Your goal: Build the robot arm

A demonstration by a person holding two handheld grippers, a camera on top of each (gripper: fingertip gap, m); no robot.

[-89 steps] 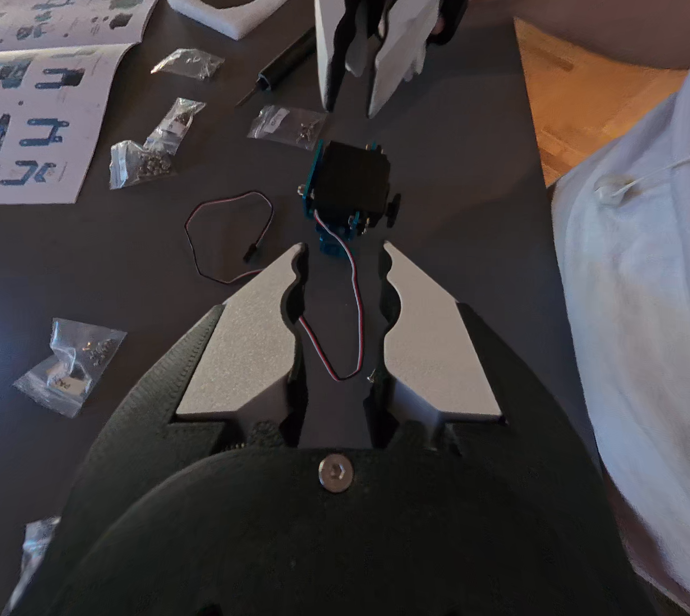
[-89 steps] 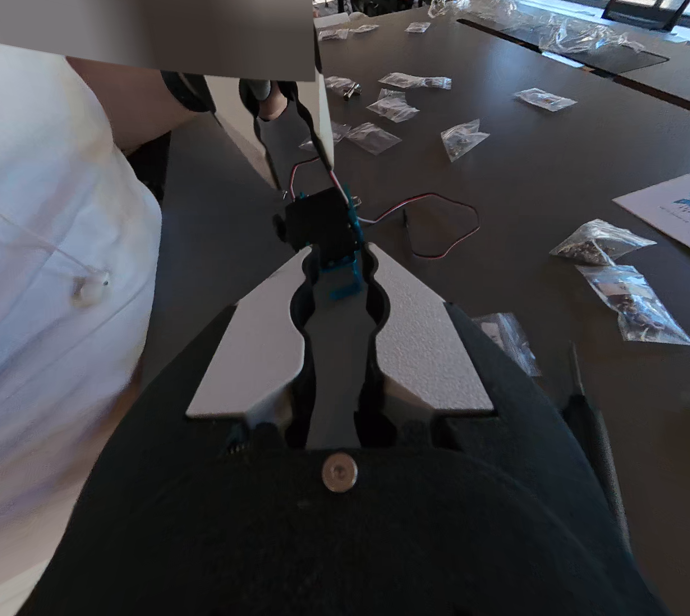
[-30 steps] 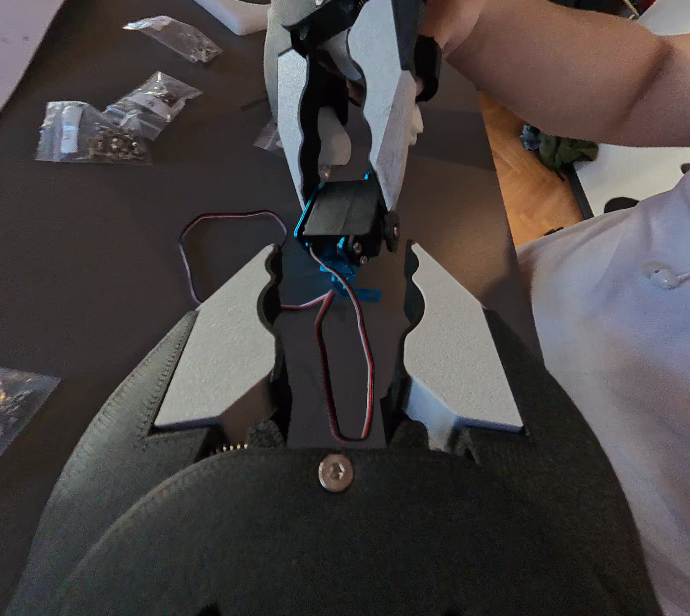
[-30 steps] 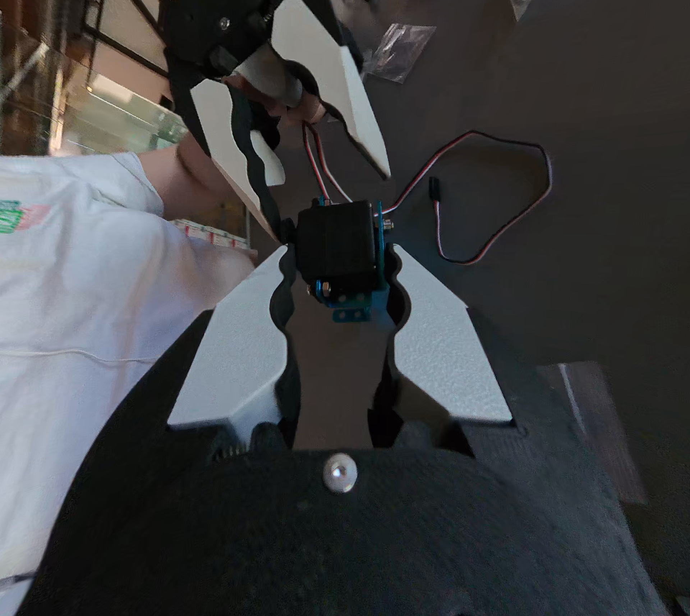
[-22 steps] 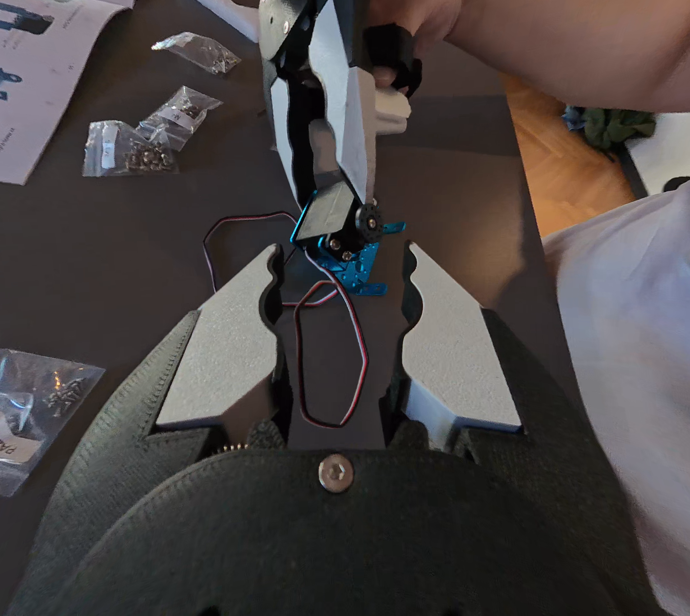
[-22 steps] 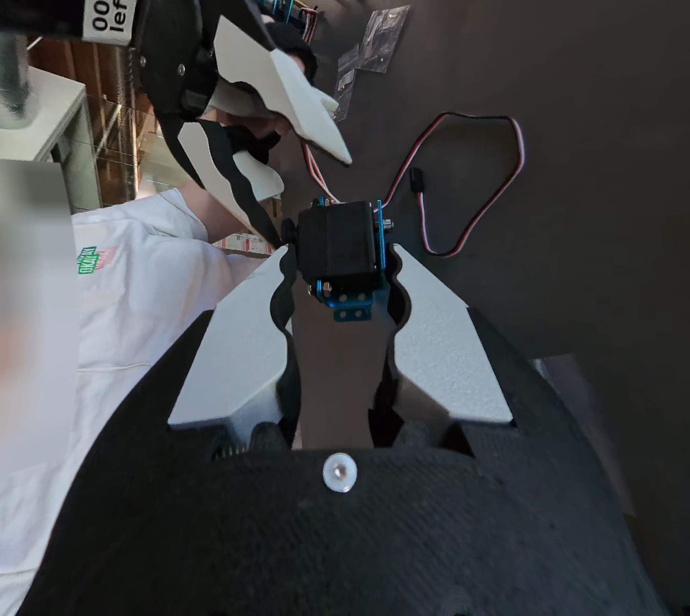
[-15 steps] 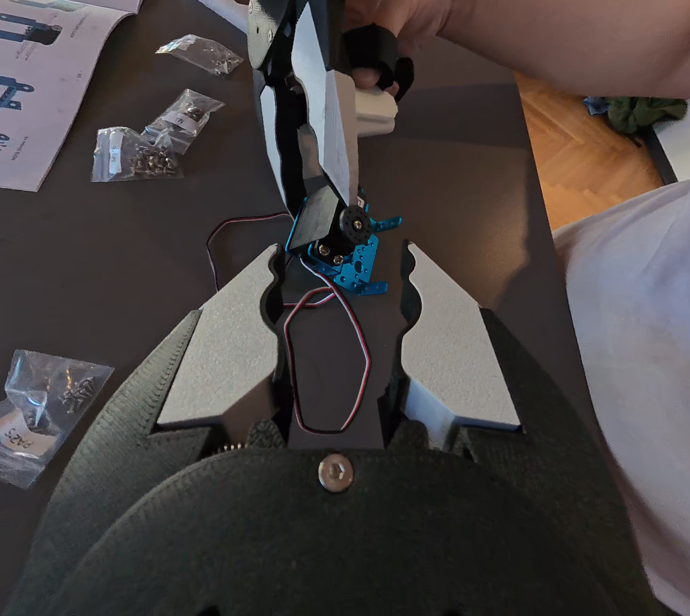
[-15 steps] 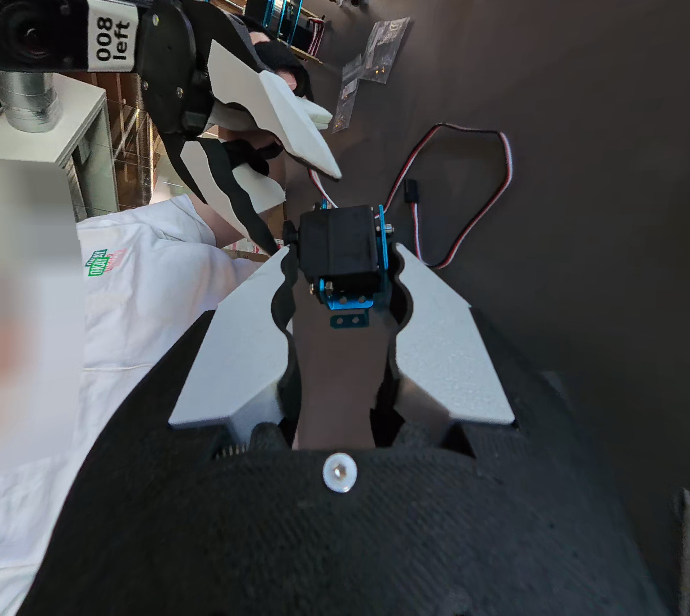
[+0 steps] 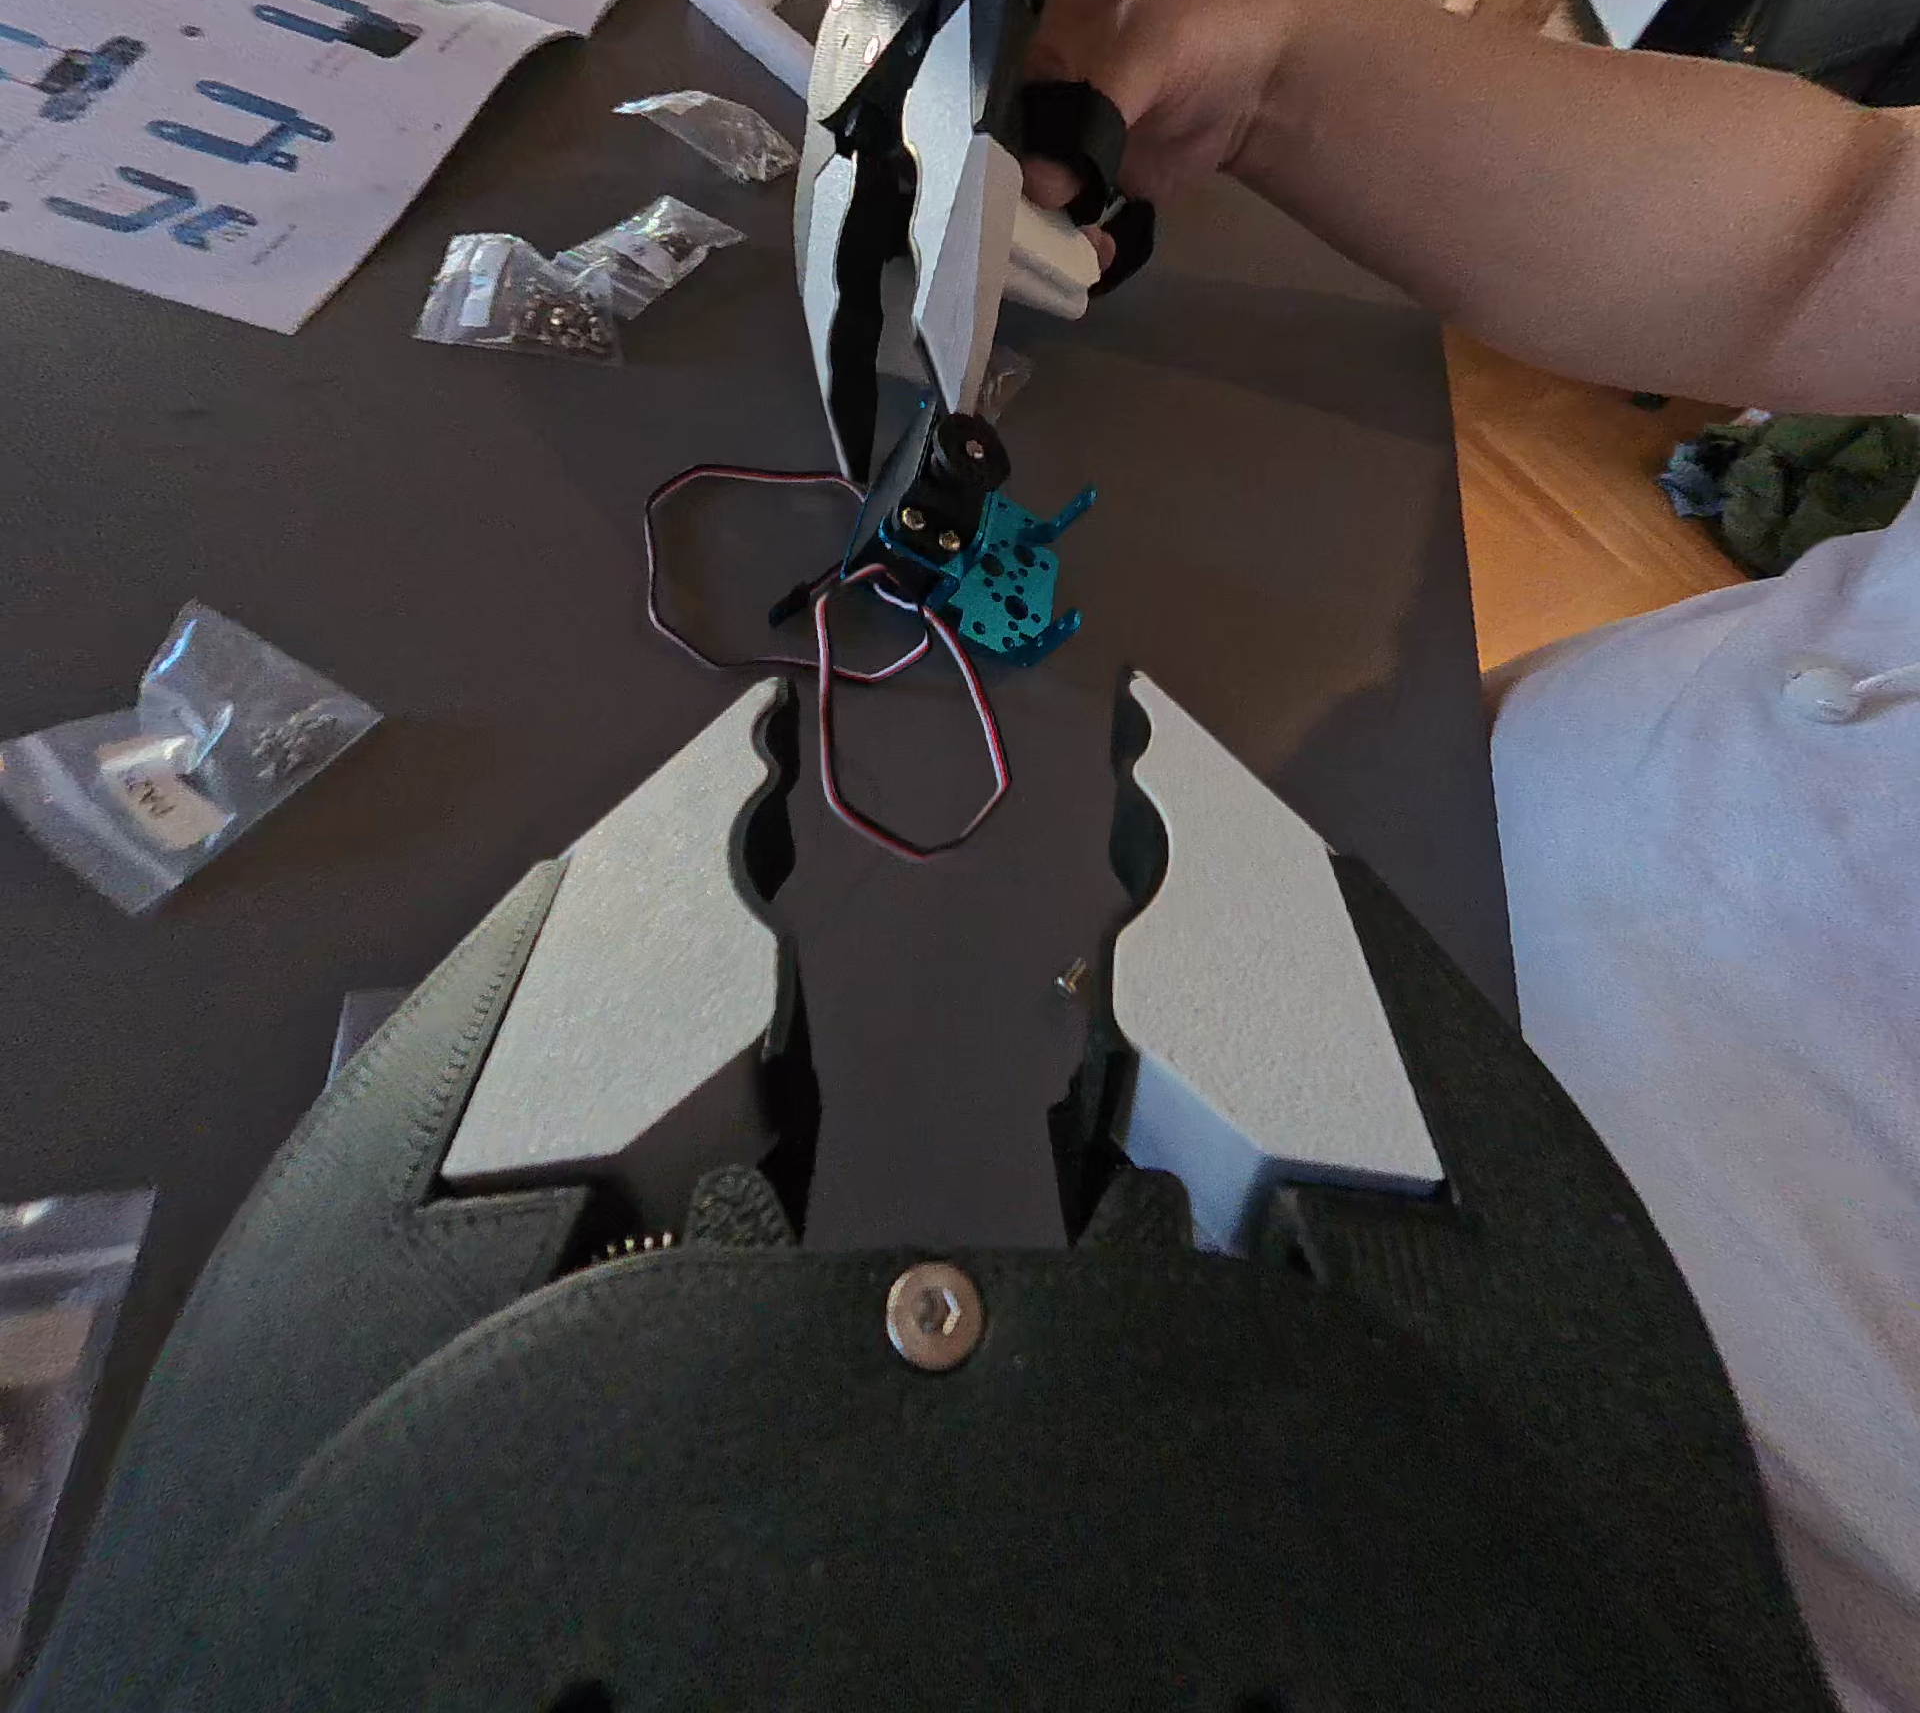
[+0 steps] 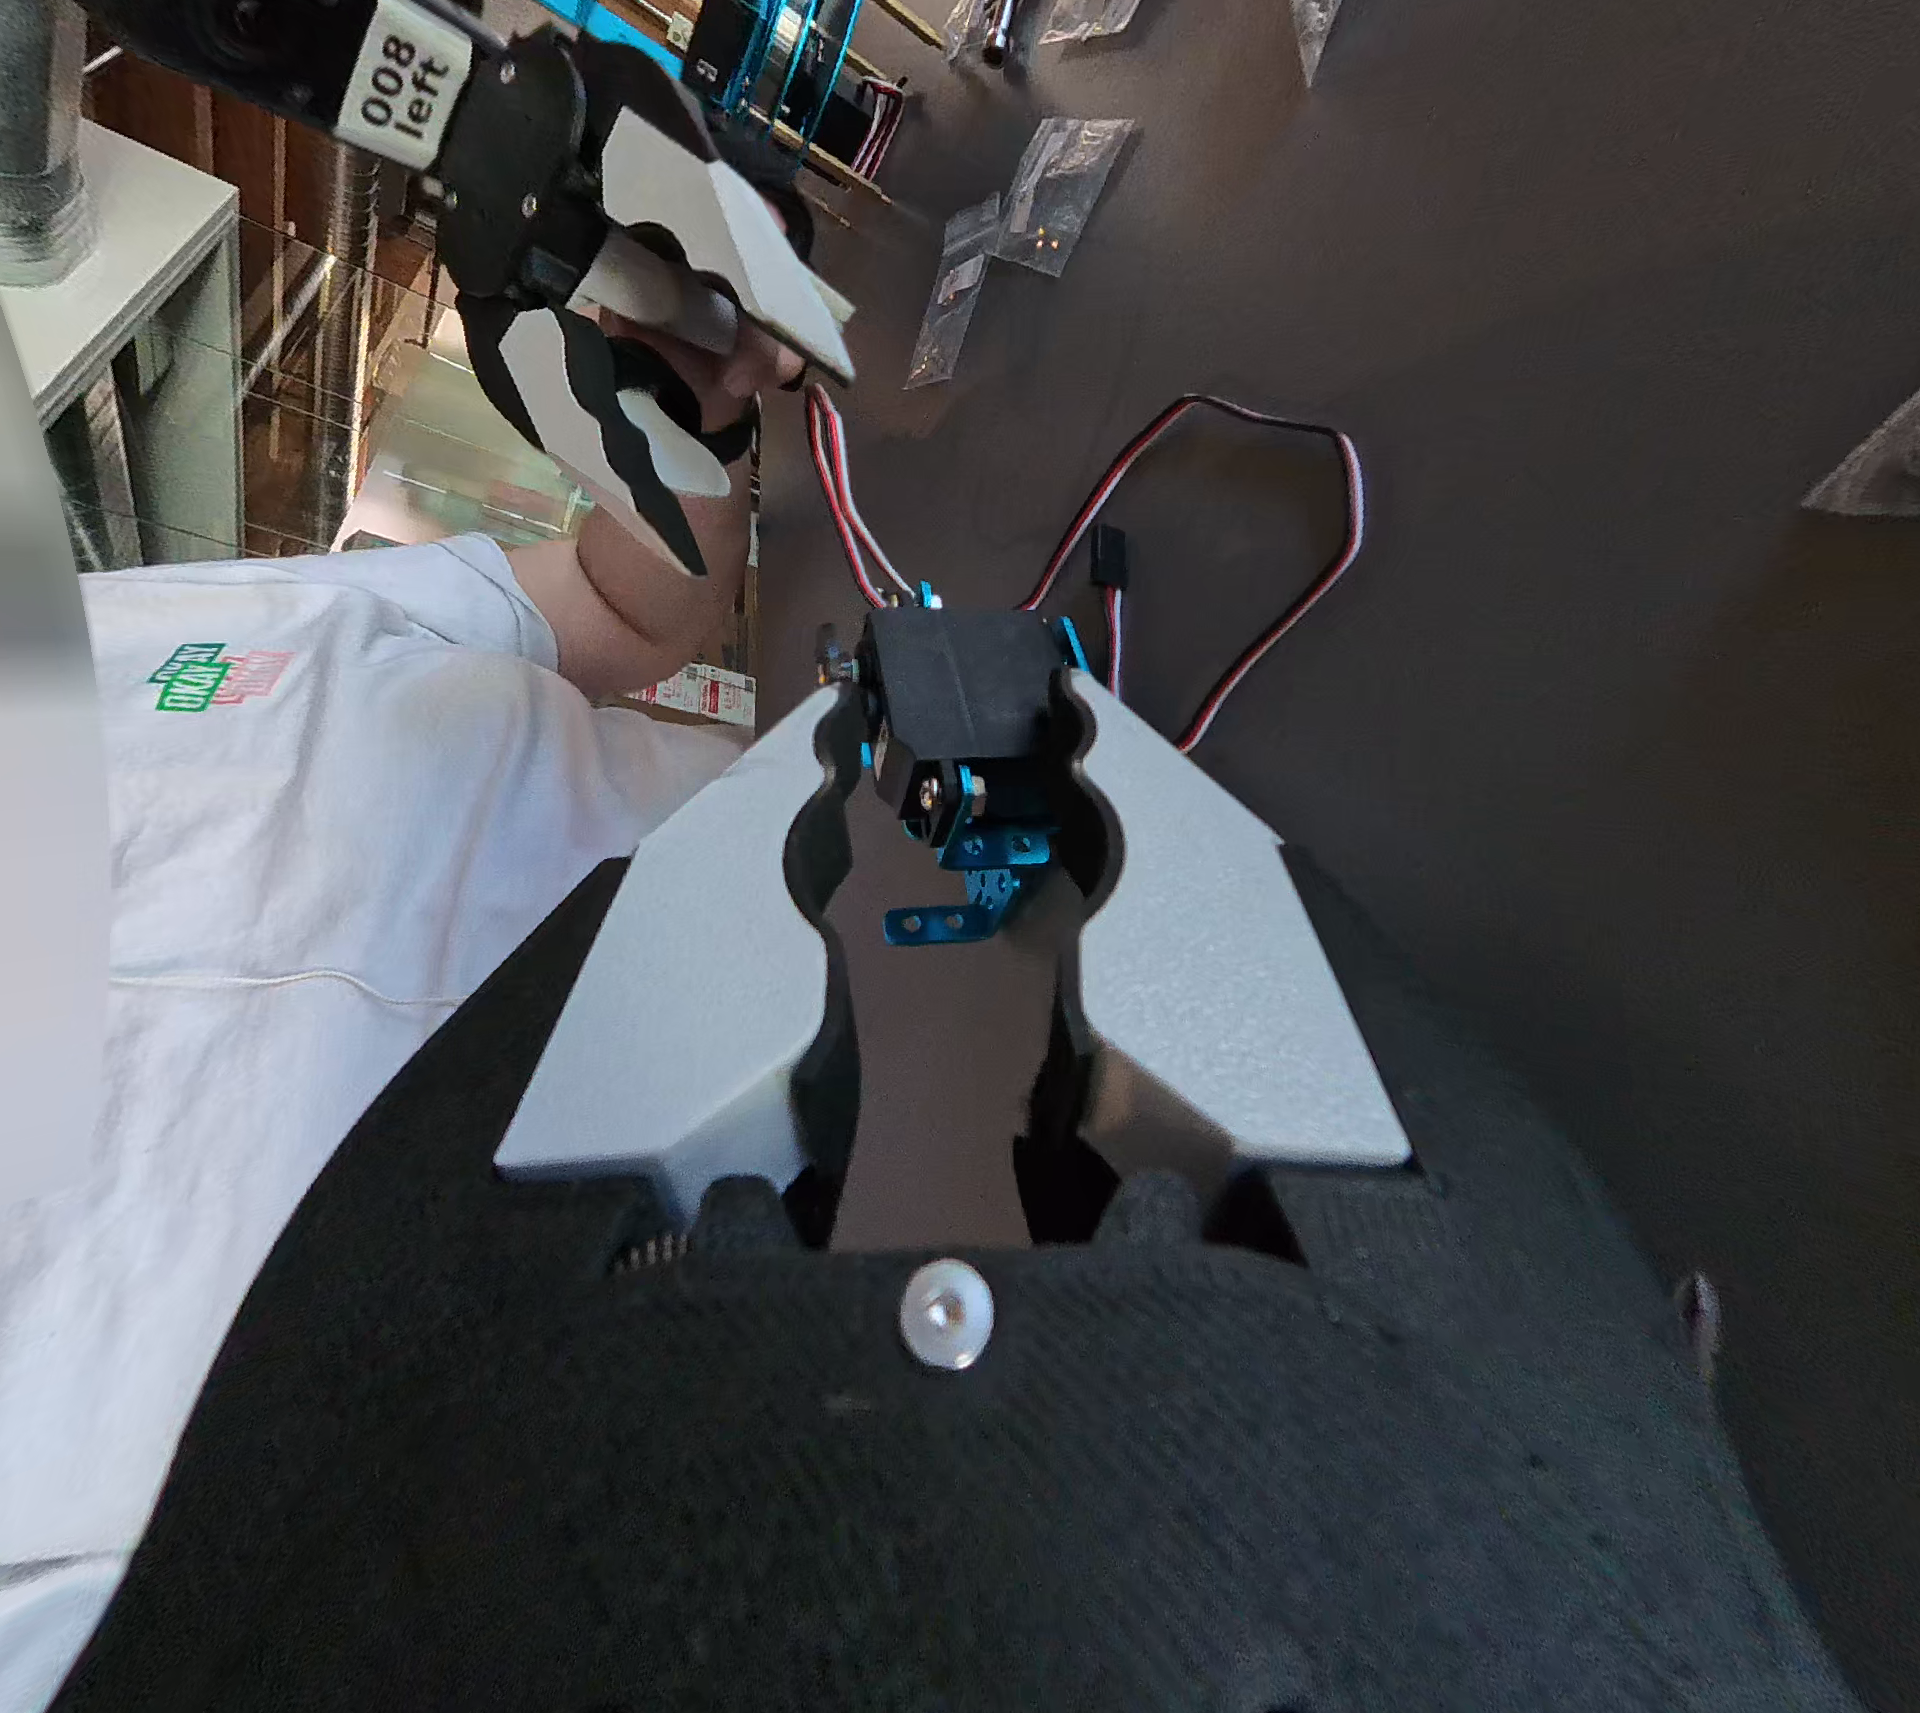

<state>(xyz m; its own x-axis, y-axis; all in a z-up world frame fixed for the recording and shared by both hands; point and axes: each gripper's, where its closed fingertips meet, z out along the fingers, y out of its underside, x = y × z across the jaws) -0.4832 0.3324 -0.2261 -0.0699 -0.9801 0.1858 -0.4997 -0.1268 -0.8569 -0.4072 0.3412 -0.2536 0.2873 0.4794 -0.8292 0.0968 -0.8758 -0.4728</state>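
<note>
My right gripper [image 10: 951, 697] is shut on a black servo motor [image 10: 961, 692] with a blue metal bracket [image 10: 971, 884], held tilted above the dark table. In the left wrist view the right gripper [image 9: 904, 437] comes down from above with the servo [image 9: 935, 489] and bracket [image 9: 1003, 588] at its tips. The servo's red, white and black cable [image 9: 914, 770] loops on the table just ahead of my left gripper [image 9: 951, 707], which is open and empty. The left gripper [image 10: 769, 468] also shows open in the right wrist view, up left of the servo.
Several small clear bags of hardware [image 9: 520, 302] and an open instruction sheet [image 9: 208, 63] lie on the dark table [image 9: 312, 520] at left. A white foam piece [image 9: 758, 1] lies behind. A loose screw [image 9: 1070, 972] lies by my left gripper's right finger. The person's white shirt [image 9: 1714, 936] borders the right. The left gripper's tips are roughly 9 cm from the right gripper's. The loose screw [image 9: 1070, 972] lies around 8 cm away from my left fingertips.
My right gripper closed on the servo, lifted it and tilted it so the blue bracket swung out. My left gripper drew back from the servo; the cable loop lies ahead of it.
</note>
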